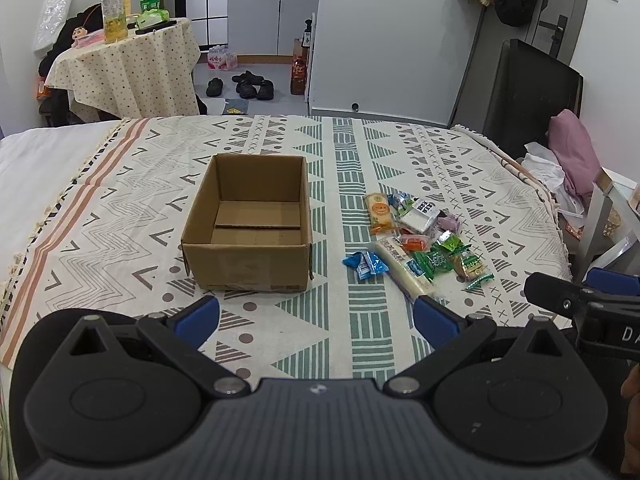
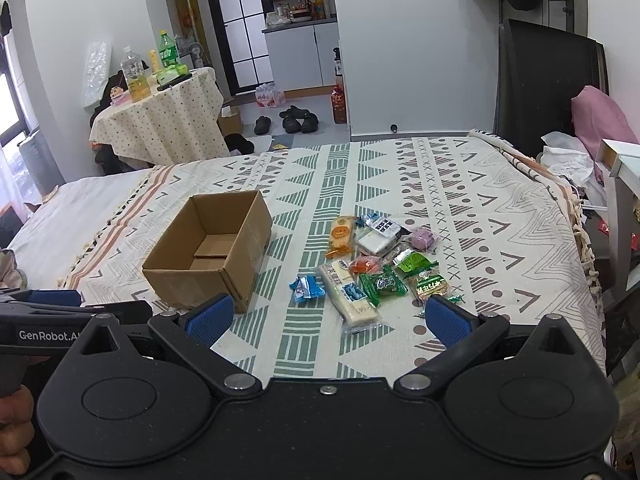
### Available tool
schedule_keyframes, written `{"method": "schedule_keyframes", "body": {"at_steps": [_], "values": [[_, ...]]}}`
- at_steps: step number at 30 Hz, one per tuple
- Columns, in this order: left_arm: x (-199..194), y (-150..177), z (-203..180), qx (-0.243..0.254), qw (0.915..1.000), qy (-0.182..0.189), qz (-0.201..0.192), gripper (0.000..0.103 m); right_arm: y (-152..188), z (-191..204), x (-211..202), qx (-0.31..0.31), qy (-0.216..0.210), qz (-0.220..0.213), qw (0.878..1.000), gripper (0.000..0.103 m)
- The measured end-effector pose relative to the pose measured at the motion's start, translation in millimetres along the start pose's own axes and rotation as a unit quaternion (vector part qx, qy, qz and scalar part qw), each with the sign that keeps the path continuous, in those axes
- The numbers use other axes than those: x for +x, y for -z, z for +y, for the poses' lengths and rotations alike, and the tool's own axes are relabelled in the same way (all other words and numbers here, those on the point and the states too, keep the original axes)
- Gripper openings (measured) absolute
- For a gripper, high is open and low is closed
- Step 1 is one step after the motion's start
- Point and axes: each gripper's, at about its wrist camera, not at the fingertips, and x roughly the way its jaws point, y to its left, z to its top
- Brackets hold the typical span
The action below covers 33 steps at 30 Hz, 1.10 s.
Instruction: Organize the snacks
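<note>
On the bed, over a patterned blanket, an open cardboard box sits empty toward the left side, its flaps up. Well to its right, nearer the bed's right edge, lies a loose pile of snacks: a long white packet, two blue wrappers just beside it, green packets, an orange packet and a purple one. The left tongs hover released above the near edge, grasping nothing. The right tongs are likewise spread wide and empty, before the snacks.
</note>
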Motion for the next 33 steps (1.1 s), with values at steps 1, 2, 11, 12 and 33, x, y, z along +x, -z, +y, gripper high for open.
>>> {"method": "schedule_keyframes", "body": {"at_steps": [1,2,11,12,33], "values": [[-1,0,0,0.0,1.0,0.0,0.0,0.103,0,0,0,0.0,0.001,0.0,1.0,0.103],[-1,0,0,0.0,1.0,0.001,0.0,0.103,1,0,-1,0.001,0.002,0.0,1.0,0.103],[-8,-2,-1,-0.001,1.0,0.003,-0.006,0.103,2,-2,-6,0.004,0.004,-0.004,1.0,0.103],[-9,-2,0,-0.001,1.0,0.003,-0.007,0.103,1,-1,-7,0.003,0.004,-0.005,1.0,0.103],[-14,-1,-1,-0.001,0.9999,0.004,-0.012,0.103,0,-1,-14,-0.002,0.003,-0.015,1.0,0.103]]}}
